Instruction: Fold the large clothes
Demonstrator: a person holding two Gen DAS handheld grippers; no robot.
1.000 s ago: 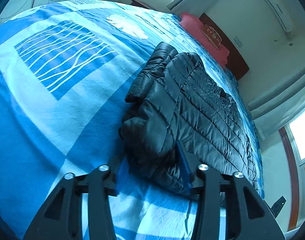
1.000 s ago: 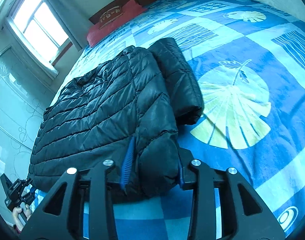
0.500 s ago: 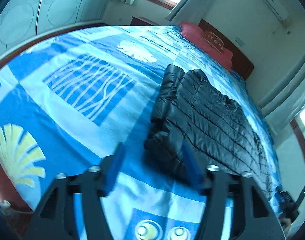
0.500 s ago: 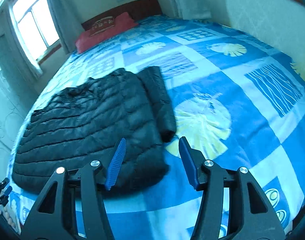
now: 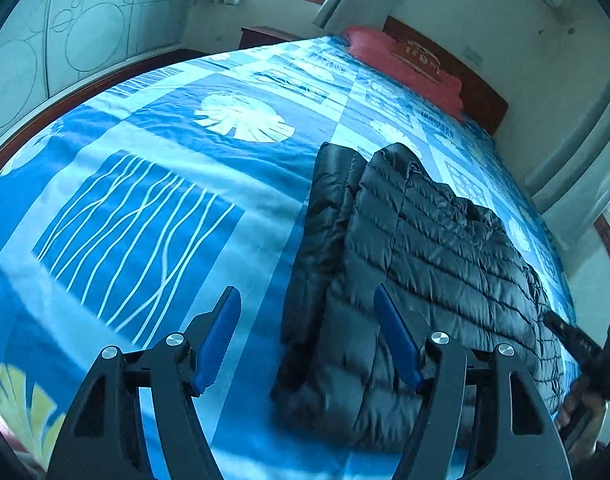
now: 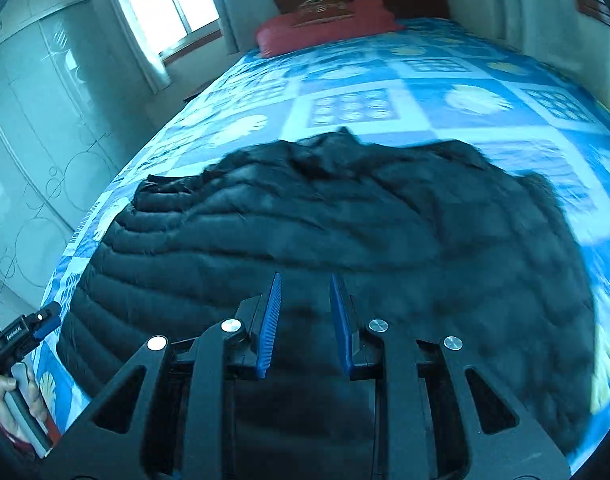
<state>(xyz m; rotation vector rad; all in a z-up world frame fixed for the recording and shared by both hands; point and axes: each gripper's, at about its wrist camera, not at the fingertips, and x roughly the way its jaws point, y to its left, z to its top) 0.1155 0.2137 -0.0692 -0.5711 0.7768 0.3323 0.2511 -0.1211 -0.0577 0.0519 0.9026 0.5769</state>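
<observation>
two grippers hung over the bed, neither one holding anything. the left gripper had its blue pads spread wide, with the near corner of the jacket showing between them but not touched; its jaws had just been opening. the right gripper had its pads drawn close together with a narrow gap left, jaws just closing, and nothing that i could see caught between them, only the black quilting below. that view was smeared, so i couldn't swear to the last bit of fabric.

the jacket lay on the blue patterned bedspread, already doubled over lengthwise, one sleeve tucked along the edge by the left gripper, the collar end pointing toward the red pillow at the headboard. it sat near the foot of the bed, close to the side where the person's other hand gripped a handle.

from where i stood the fold looked only half done, with a crosswise fold likely to come. the trouble was the stuffing: a puffy jacket springs back, and the tucked sleeve could slide out if only the top layer got pinched. a narrow-set gripper might also skate over the slick shell and grab nothing. and pulling from near the mattress edge could drag the whole bundle off.
</observation>
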